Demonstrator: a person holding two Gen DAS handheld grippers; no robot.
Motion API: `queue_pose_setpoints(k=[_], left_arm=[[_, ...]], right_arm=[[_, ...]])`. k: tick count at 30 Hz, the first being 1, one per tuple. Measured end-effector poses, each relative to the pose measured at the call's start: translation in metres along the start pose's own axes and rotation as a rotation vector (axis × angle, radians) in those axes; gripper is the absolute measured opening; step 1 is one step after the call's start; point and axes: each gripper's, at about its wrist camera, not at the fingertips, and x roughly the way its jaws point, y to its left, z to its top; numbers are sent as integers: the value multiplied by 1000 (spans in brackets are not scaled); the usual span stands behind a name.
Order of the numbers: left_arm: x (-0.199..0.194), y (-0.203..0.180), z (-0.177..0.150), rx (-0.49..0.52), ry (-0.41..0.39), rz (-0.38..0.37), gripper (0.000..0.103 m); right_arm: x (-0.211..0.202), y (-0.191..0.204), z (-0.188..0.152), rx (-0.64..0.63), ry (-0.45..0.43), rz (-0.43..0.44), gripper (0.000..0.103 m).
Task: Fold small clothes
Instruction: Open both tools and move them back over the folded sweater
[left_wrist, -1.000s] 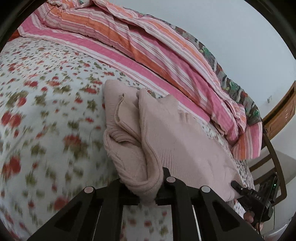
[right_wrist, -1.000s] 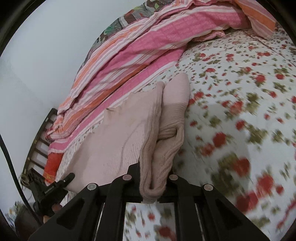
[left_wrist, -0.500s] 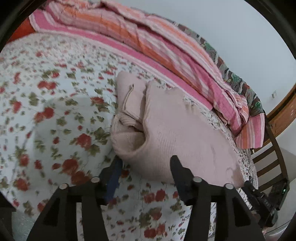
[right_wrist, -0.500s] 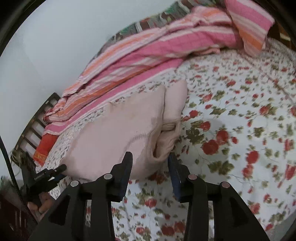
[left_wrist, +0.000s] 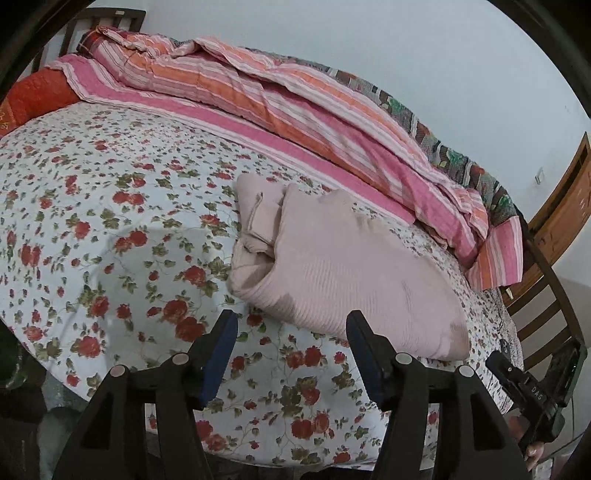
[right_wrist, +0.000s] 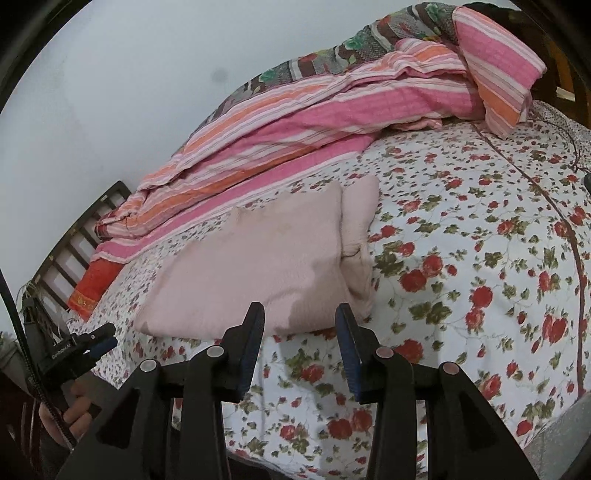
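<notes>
A pale pink knitted garment (left_wrist: 332, 266) lies folded on the flowered bedsheet (left_wrist: 110, 229), its sleeve tucked along the left edge. My left gripper (left_wrist: 291, 325) hovers just in front of its near edge; the jaws are opening and nothing is between them. In the right wrist view the same pink garment (right_wrist: 266, 258) lies beyond my right gripper (right_wrist: 300, 317), which stands open and apart from the cloth. Each view catches the other gripper at its lower outer corner, held by a hand.
A pink and orange striped quilt (left_wrist: 295, 110) is bunched along the far side of the bed against the wall. A red cushion (left_wrist: 33, 96) lies at the head end. A wooden chair (left_wrist: 546, 295) stands beside the bed. The bed's near edge runs just under both grippers.
Both grippers let go of the folded pink garment's near edge, opened, and pulled back and up from it. The garment now rests flat on the sheet.
</notes>
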Motion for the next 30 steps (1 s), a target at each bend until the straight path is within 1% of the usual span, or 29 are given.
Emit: queue_pose_setpoints(k=[5,8,11,14,16,19,21,24,30], left_arm=[[-10,-2,9,19,-32,-8,59],[-13,-6,17,49,-59,-3,62],[-11,-8,28,83,-88,12,66],[-2,-7,41,127,-100,29,67],[3,-5,45,134,-100,30,67],[11,-2,51,149,-89,1,67],[14,-3,54,162,-97,-4,67],[21,-5,56,160,-87,-25,67],[42,-10,58,161,-65,-20,65]], right_arm=[[1,7,-2,14,5,5,40],[2,14,-3,-8,9,-14,40],[5,18,2,-23,10,-34,40],[9,23,7,-17,12,-54,40],[11,25,12,-23,17,-71,40],[6,29,19,-28,-15,-102,40],[0,29,24,-21,-30,-114,40],[-9,30,31,-37,-49,-139,40],[-11,30,48,-60,-80,-160,40]])
